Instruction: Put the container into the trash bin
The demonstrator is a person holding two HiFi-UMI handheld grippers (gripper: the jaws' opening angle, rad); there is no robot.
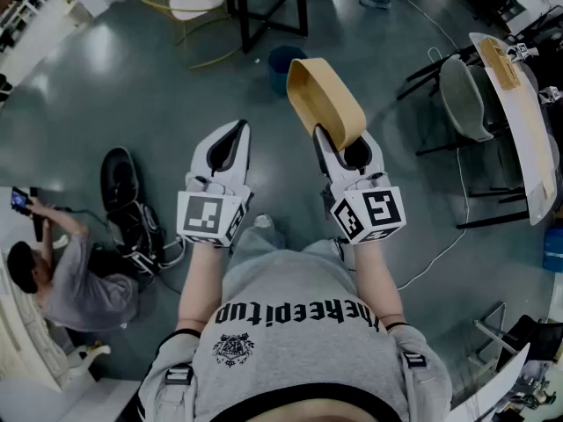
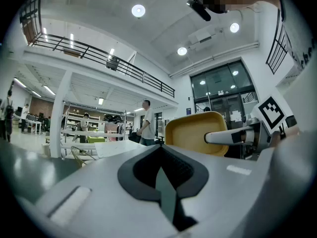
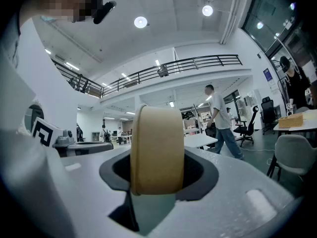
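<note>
A tan, oblong container (image 1: 325, 99) stands on edge in front of me, and my right gripper (image 1: 341, 145) is shut on its lower rim. In the right gripper view the container (image 3: 157, 148) fills the gap between the white jaws. The left gripper view shows the container (image 2: 198, 130) side-on with one right finger (image 2: 223, 137) across it. My left gripper (image 1: 236, 132) is level beside it on the left, shut and empty. A dark blue round bin (image 1: 283, 60) sits on the floor just beyond the container, partly hidden by it.
A person sits on the floor at the left (image 1: 53, 271) beside a black bag and cables (image 1: 123, 192). Black table legs (image 1: 264, 16) stand beyond the bin. A grey chair (image 1: 462, 95) and a white table (image 1: 528, 121) are at the right. A person walks ahead (image 3: 220, 120).
</note>
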